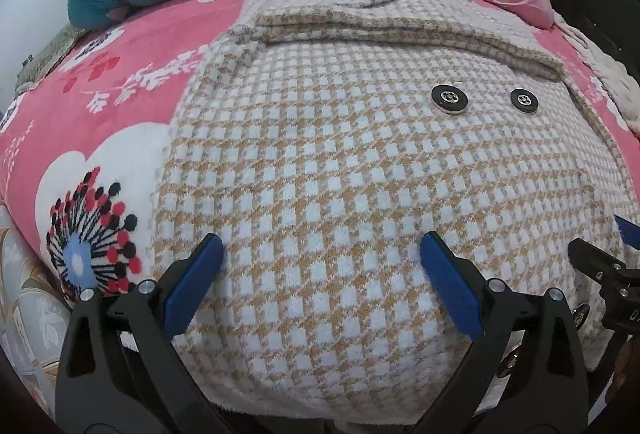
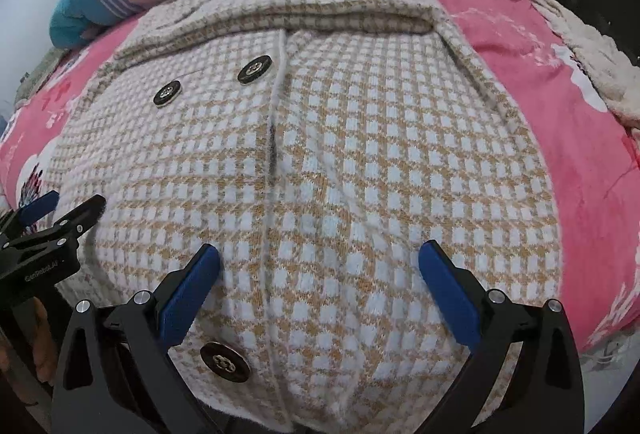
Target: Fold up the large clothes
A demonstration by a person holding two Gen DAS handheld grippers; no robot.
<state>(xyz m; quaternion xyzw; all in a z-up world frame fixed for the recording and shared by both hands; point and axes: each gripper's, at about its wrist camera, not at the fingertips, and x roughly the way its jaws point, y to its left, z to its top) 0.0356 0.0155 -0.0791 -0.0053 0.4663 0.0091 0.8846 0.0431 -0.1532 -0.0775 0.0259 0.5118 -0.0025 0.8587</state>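
With my left tongs [image 1: 322,262] and right tongs [image 2: 320,266] both spread wide and empty over the houndstooth coat [image 1: 340,161] lying on the pink bed cover [image 1: 132,45], I judge it thick, soft, weighty, best pinched at its near hem.

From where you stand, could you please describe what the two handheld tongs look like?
Both look alike. The left tongs and right tongs each have two black plastic arms with triangular cut-outs and silver screw heads, tipped with flat blue pads. In the right view, the left tongs' black side carries small white lettering, too blurred to read fully.
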